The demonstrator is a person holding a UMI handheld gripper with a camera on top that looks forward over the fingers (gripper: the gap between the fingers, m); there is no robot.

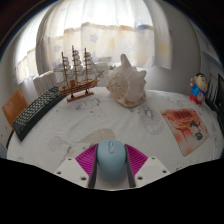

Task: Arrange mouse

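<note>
A pale blue mouse (111,158), smooth and rounded with a thin seam down its back, sits between the 2 fingers of the gripper (111,166). The magenta pads (85,160) lie close along both its flanks, but whether they actually press on it I cannot tell. The mouse is low over a white table (110,125), at its near edge. Beyond the fingers, well apart from the mouse, a model sailing ship (78,75) on a wooden stand rises beside a large white seashell (127,84). A dark keyboard (36,109) lies slantwise to the left, and a printed paper (186,127) with pink pictures lies to the right. Pale curtains (105,30) hang behind.
</note>
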